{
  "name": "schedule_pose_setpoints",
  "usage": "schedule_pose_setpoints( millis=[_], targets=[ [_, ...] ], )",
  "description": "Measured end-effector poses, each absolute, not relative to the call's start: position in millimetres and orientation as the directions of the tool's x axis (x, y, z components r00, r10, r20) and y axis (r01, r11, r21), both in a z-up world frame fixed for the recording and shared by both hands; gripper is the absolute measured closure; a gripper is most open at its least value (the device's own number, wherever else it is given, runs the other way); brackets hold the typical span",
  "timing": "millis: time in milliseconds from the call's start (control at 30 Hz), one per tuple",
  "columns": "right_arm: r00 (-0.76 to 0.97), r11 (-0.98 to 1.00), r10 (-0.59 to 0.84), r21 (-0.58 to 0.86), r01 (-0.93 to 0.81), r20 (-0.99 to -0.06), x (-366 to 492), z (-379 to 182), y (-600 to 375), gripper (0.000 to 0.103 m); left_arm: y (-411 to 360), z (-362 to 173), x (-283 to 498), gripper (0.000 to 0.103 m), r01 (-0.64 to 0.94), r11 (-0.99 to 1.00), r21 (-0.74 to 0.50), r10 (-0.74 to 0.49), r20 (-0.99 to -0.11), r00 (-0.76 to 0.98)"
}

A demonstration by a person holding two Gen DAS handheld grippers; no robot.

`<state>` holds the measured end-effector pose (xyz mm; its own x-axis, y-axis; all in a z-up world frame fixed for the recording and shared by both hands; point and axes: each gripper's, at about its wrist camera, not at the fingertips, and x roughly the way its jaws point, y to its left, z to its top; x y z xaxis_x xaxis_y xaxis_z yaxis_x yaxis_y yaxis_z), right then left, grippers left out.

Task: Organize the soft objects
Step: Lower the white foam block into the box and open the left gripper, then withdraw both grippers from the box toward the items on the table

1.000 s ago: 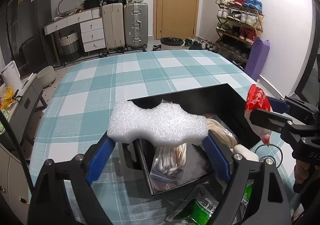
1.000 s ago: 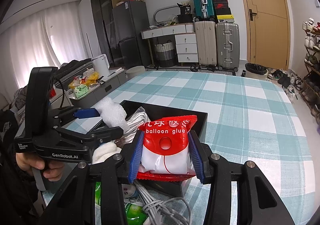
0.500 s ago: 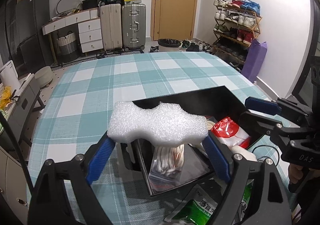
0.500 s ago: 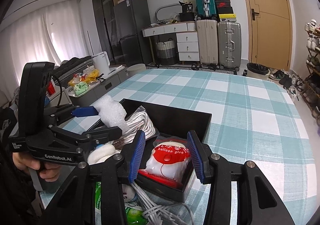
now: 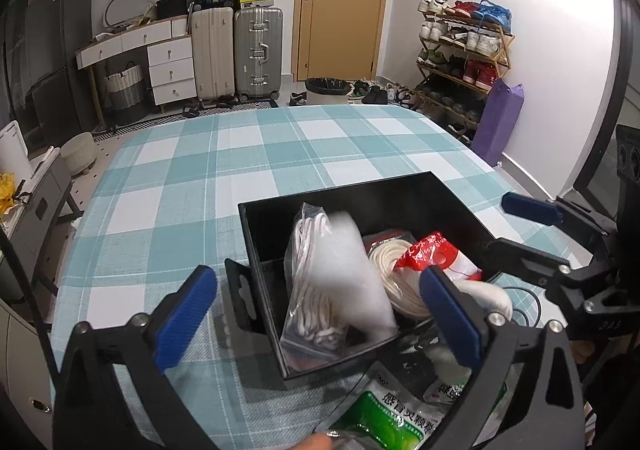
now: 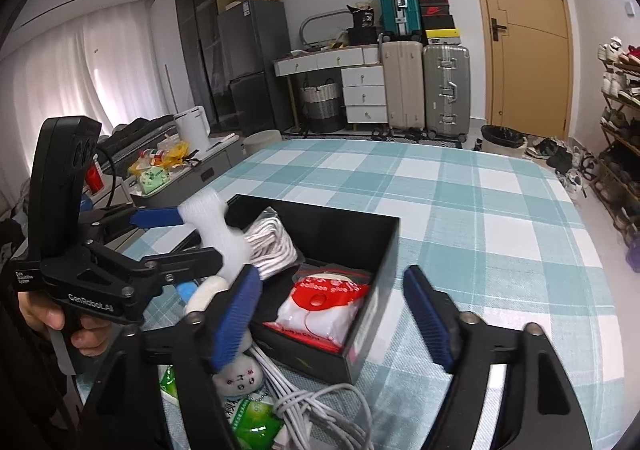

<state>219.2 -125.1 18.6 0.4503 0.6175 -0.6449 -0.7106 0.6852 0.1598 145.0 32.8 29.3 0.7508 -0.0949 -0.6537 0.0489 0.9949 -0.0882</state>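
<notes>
- Wooden door (image 5: 342, 2) at the far wall.
- Silver suitcase (image 5: 258, 50) just left of the door, beige suitcase (image 5: 212, 52) beside it.
- Shoe rack (image 5: 460, 62) right of the door.
- Black-lined bin (image 5: 326, 90) near the door's foot.

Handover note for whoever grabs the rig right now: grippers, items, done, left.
Left gripper: open, jaws just widened; the white foam piece is blurred, dropping into the black box.
Right gripper: open, jaws just widened, nothing between them; the red balloon glue packet lies in the box.
Also in the box: bagged white cord, coiled rope.
Left to do: green packet, small plush toy and white cable bundle sit outside the box near the grippers.
</notes>
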Motion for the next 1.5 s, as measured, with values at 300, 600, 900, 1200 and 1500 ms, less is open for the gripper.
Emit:
schedule_pose_setpoints(
  millis=[300,600,900,1200,1500],
  targets=[
    [0.486,0.716,0.598,0.153,-0.681,-0.637,208.2,22.9,-144.6,0.002,32.4,30.8,124.5,0.0,0.046,0.997,-0.067,-0.078,-0.631,0.772],
    [0.491,0.727,0.571,0.128,-0.674,-0.657,189.9,19.3,-156.3,0.001,35.6,28.4,96.4,0.0,0.027,0.997,-0.068,-0.064,-0.619,0.783],
    [0.469,0.748,0.524,0.121,-0.653,-0.71,177.8,5.2,-159.4,0.001,39.8,16.7,79.0,0.0,-0.012,0.997,-0.08,-0.041,-0.633,0.773],
    [0.413,0.762,0.485,0.142,-0.632,-0.771,179.7,-10.1,-153.0,0.001,41.0,14.3,76.6,0.0,-0.043,0.996,-0.079,-0.017,-0.638,0.77],
    [0.368,0.793,0.441,0.163,-0.588,-0.819,186.4,-26.7,-146.2,0.001,30.4,6.6,77.8,0.0,-0.018,0.999,-0.048,-0.019,-0.661,0.75]
  ],
)
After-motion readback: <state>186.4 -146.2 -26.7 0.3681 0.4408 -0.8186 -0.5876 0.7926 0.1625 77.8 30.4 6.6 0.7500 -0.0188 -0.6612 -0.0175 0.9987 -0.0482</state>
